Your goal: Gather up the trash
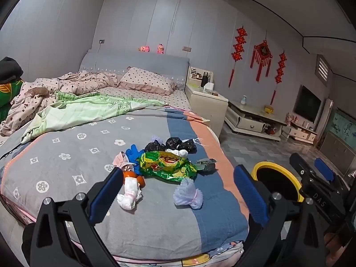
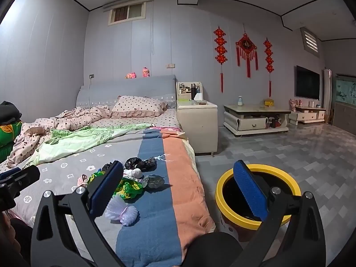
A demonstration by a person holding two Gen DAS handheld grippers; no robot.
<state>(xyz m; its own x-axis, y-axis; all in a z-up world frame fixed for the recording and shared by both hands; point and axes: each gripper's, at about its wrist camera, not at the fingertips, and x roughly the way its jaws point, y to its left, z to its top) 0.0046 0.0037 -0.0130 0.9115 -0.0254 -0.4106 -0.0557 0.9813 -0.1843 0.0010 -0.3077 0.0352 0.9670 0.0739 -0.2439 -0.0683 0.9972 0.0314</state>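
Observation:
A pile of trash lies on the bed's blanket: a green foil snack bag, black plastic bags, a blue glove, a white wad, a pale foam net and a small dark wrapper. My left gripper is open and empty, held above the near end of the pile. My right gripper is open and empty, between the bed edge and the yellow-rimmed trash bin on the floor. The foam net and the snack bag also show in the right wrist view.
Rumpled quilts and a dotted pillow cover the far bed. A cream nightstand, a low table and a TV stand along the right wall. Grey tiled floor spreads to the right.

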